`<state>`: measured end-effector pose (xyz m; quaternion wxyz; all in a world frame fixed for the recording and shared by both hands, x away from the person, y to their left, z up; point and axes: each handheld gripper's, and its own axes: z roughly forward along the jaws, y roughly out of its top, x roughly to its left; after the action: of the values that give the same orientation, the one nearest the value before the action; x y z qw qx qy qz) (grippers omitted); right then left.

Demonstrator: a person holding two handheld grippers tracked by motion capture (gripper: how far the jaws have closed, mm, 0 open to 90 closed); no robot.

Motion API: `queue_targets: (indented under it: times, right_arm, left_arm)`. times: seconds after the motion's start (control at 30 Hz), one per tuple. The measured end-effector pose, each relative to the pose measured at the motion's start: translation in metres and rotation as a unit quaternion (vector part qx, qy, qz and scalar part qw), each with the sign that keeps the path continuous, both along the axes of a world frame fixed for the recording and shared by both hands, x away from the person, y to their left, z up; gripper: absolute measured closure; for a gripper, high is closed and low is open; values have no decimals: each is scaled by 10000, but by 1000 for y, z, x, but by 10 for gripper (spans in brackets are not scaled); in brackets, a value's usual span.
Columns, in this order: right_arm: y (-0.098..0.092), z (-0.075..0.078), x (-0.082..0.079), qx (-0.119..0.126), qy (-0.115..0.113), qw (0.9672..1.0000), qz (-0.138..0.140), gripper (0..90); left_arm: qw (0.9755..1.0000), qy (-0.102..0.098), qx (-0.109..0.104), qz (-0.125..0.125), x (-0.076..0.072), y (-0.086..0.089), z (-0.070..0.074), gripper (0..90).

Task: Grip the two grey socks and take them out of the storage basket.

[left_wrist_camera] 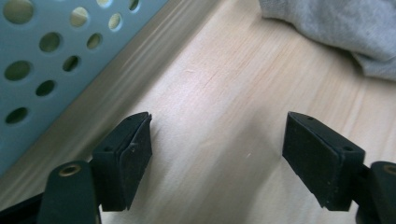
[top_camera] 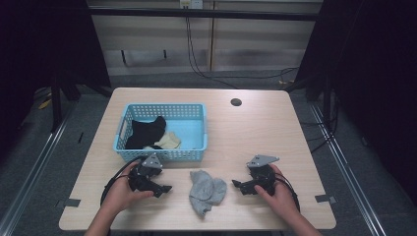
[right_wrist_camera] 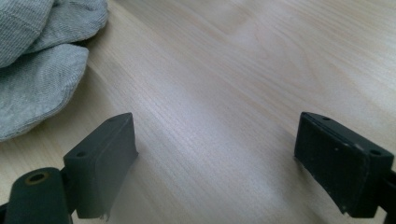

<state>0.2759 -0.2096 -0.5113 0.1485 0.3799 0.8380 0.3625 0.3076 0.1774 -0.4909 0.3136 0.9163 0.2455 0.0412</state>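
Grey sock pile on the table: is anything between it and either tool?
Nothing visible. The crumpled grey fabric socks lie on bare wood between the left tool and the right tool, both open and pointing at them. The light blue perforated plastic basket sits behind, off both paths.

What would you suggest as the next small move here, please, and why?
Probably ease the right hand-held gripper toward the grey socks to pinch their near edge. Both hand-held grippers are open and empty, the socks lie loose on the table between them, and the blue basket already holds dark and cream socks, so these likely go there next.
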Motion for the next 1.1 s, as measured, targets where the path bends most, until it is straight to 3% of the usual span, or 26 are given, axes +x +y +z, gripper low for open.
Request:
queue_targets:
  times: [0.17,0.67,0.87,0.97,1.1]
  right_arm:
    - [0,0,0,-1,5,10000,-4,121]
    - [0,0,0,-2,-3,10000,1,121]
    - [0,0,0,-2,-5,10000,2,121]
    - [0,0,0,-2,-4,10000,2,121]
    - [0,0,0,-1,27,10000,-21,121]
  left_arm:
    - [9995,-279,-49,-117,0,3,-5,198]
    - [9966,-579,-590,-22,1,13,-18,82]
    - [9968,-583,-545,21,2,13,-19,50]
    - [9971,-550,-483,203,3,12,-20,0]
    - [9970,-561,-472,250,3,12,-19,0]
